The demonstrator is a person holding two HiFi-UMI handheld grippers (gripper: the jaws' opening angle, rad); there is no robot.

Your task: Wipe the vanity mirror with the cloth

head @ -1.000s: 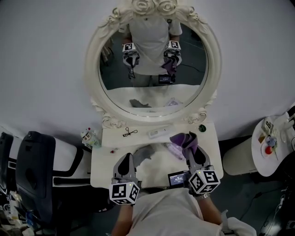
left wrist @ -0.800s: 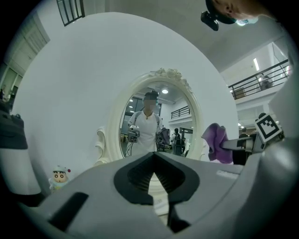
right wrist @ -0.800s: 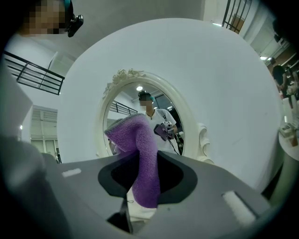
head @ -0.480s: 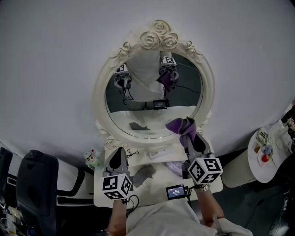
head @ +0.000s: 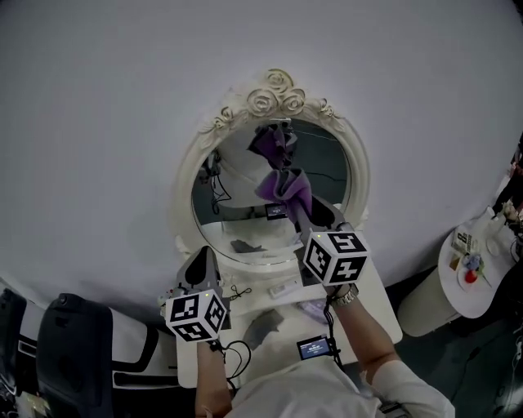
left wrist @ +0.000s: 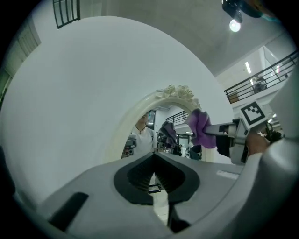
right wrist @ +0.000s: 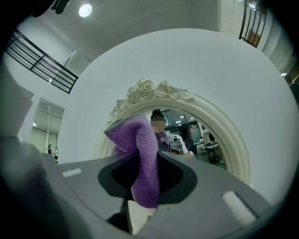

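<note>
The right gripper, clamped on the purple fleecy cloth, points straight at the upper glass of the oval cream-framed vanity mirror, nearer than the closed, empty left gripper.

- Head view: soft, even light; the wall above the left gripper carries no hard shadow.
- Left gripper view: a ceiling lamp glares high to the right of the jaws, and their near parts are blurred.
- Right gripper view: a second lamp glares up-left of the right gripper.
- Both gripper views are round with black edges; the railings bend near the edge.
</note>
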